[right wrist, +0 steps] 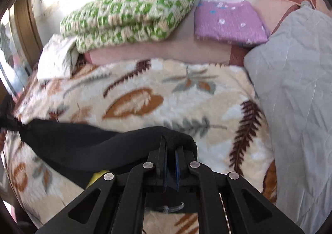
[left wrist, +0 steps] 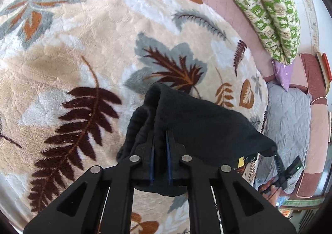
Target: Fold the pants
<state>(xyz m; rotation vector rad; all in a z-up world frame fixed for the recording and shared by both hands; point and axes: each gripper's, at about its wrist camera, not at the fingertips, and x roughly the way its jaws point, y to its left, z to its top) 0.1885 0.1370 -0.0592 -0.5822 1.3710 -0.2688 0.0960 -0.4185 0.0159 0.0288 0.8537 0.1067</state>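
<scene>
The black pants (left wrist: pixel 199 121) hang stretched between my two grippers, above a cream leaf-patterned blanket (left wrist: pixel 83 51). My left gripper (left wrist: pixel 160 136) is shut on a bunched end of the black fabric, which folds over its fingers. My right gripper (right wrist: pixel 171 144) is shut on the other end of the pants (right wrist: pixel 83 140), which run off as a taut band to the left. The right gripper also shows at the far right of the left wrist view (left wrist: pixel 284 165), holding the cloth.
A folded green-and-cream quilt (right wrist: pixel 132 11), a purple folded cloth (right wrist: pixel 228 22) and a white pillow (right wrist: pixel 58 57) lie at the blanket's far side (right wrist: pixel 145 92). A grey quilted cover (right wrist: pixel 294 80) lies to the right. A pink mattress edge (left wrist: pixel 228 11) borders the blanket.
</scene>
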